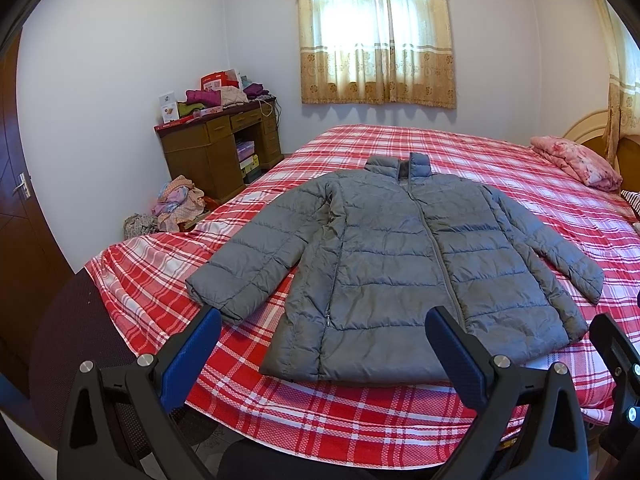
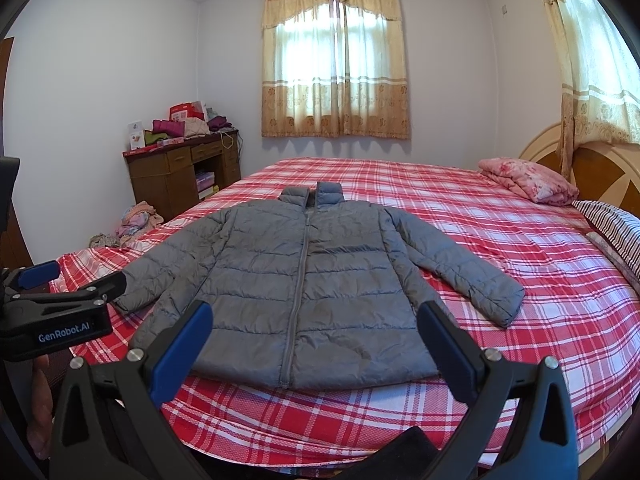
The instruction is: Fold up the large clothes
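Grey puffer jacket laid flat, zipped, on plaid bed, collar at 12 o'clock; left gripper and right gripper held above hem, fingers spread apart, nothing clamped

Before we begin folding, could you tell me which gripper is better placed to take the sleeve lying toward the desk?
Left gripper: open, with that sleeve's cuff just beyond its left finger; the right gripper faces the jacket's hem.
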### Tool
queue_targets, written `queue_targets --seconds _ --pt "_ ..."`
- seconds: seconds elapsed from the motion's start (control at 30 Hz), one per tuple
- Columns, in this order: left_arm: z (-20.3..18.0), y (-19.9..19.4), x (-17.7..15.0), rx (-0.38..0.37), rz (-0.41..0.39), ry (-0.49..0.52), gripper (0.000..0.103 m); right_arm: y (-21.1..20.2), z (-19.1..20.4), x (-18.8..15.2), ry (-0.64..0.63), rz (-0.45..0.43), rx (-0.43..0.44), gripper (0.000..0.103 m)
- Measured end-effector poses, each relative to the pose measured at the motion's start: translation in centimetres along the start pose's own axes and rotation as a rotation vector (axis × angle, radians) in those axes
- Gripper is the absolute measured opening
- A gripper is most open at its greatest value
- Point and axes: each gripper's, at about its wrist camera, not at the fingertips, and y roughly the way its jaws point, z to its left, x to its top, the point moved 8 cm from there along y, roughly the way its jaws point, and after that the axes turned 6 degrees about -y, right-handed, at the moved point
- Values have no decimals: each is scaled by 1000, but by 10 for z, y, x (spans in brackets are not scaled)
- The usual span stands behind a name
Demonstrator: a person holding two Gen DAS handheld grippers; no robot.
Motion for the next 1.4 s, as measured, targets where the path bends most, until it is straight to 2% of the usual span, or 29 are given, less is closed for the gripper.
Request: queue_targets --seconds 0.53,0.67,0.8,1.0,1.17,1.27,1.4 --pt "-3 9 -7 6 18 10 102 5 1 0 9 6 4 103" --pt "-10 23 -6 -21 23 17 102 23 -17 1 37 18 27 103" --pt "-23 57 6 -42 -15 23 102 65 -68 -3 83 51 -47 103" --pt "-50 148 35 -9 35 79 102 154 -205 -37 248 217 -274 103" --pt "-62 207 46 15 80 96 102 188 -292 -68 361 325 -397 103" --pt "-64 233 45 40 99 101 102 202 -323 -87 432 400 -426 103" --pt "-52 269 45 101 118 95 102 217 -338 -109 506 477 -377 79"
